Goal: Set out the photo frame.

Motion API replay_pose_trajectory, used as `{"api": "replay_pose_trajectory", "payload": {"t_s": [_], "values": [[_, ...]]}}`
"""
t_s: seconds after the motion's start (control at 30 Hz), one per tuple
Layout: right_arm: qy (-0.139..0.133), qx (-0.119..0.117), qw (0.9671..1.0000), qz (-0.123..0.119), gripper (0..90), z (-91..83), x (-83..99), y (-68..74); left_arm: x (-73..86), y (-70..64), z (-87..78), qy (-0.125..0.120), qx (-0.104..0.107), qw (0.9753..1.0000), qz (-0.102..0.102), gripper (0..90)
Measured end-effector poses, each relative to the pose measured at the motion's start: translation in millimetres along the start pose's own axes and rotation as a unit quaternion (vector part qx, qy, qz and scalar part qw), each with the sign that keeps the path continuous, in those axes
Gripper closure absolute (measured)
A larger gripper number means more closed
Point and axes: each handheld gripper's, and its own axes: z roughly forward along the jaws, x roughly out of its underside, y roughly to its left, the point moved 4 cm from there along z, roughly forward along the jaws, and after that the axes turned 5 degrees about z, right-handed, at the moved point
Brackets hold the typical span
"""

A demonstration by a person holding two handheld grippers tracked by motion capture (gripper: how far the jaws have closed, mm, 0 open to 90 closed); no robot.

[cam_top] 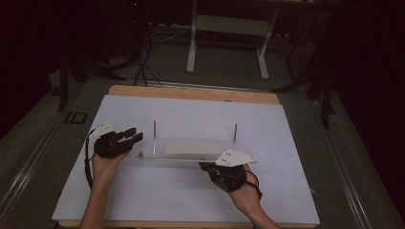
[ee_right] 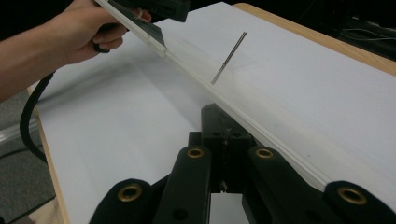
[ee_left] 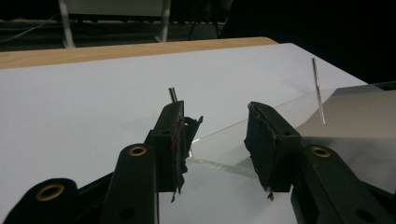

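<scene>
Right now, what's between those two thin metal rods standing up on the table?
In the high view, a clear plate spans from the left rod to the right rod, nothing else between them.

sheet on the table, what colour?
White, plain, no pattern. The sheet covers most of the wooden table. Shows best in the high view.

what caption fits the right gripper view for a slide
Right tool shut on the clear plate's edge, a thin metal pin standing beyond.
</scene>
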Motion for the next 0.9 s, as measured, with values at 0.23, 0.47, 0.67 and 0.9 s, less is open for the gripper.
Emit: {"api": "replay_pose_trajectory", "payload": {"t_s": [0.23, 0.47, 0.67, 0.9], "values": [[-0.009, 0.004, 0.9999, 0.002, 90.0, 0.2, -9.5, -5.0, 0.0, -8.9, -4.5, 0.004, 0.000, 0.9998, 0.020, 52.5], [-0.015, 0.007, 0.9998, 0.008, 90.0, 0.0, -14.3, -10.8, 4.4, -7.4, -6.8, 0.006, -0.006, 0.9997, 0.024, 51.6], [-0.017, 0.011, 0.9997, 0.016, 90.0, -0.7, -15.8, -15.7, 5.6, -9.6, -5.5, 0.008, -0.007, 0.9993, 0.035, 51.7], [-0.016, 0.017, 0.9997, 0.011, 90.0, 0.0, -20.0, -18.7, 5.4, -11.3, -6.5, 0.007, -0.005, 0.9992, 0.039, 51.7]]}}
